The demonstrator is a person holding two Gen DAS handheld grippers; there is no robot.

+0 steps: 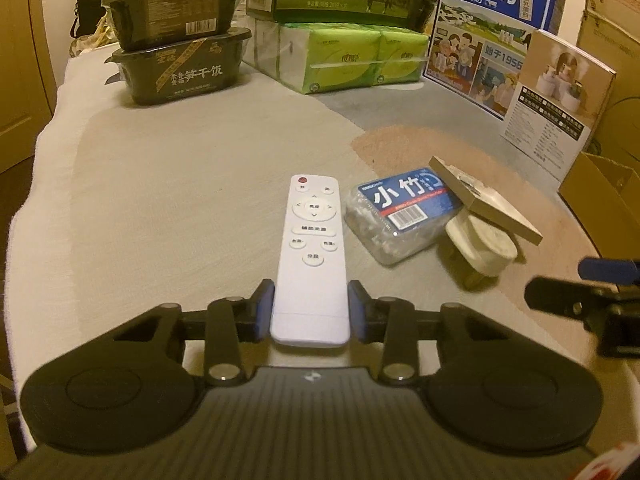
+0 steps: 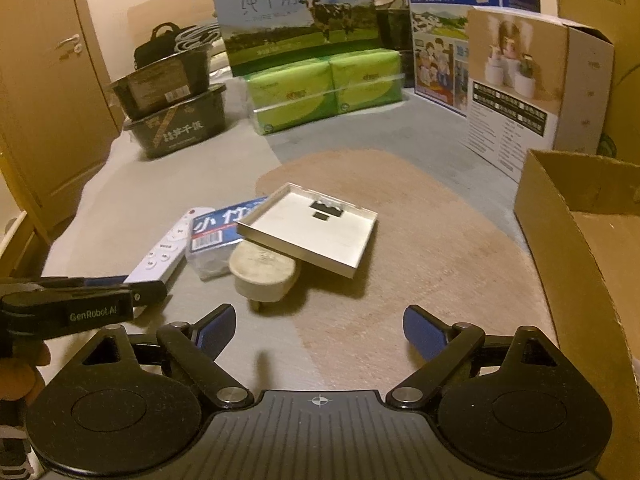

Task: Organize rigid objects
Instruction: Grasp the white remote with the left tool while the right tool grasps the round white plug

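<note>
A white remote control [image 1: 310,256] lies on the table, its near end between the blue pads of my left gripper [image 1: 310,308], which are closed against its sides. To its right lie a clear box with a blue label [image 1: 400,216], a round white plug-like object [image 1: 480,246] and a flat metal tray [image 1: 484,200] leaning on them. In the right wrist view my right gripper [image 2: 320,330] is open and empty, just short of the round object [image 2: 262,270] and the tray [image 2: 310,226]; the remote [image 2: 166,250] and left gripper [image 2: 80,300] are at left.
An open cardboard box [image 2: 580,240] stands at the right. At the back are stacked black food tubs [image 1: 180,56], green tissue packs [image 1: 340,56], milk cartons [image 1: 492,20] and a humidifier box [image 1: 556,96]. The table's left edge [image 1: 24,208] drops off beside a door.
</note>
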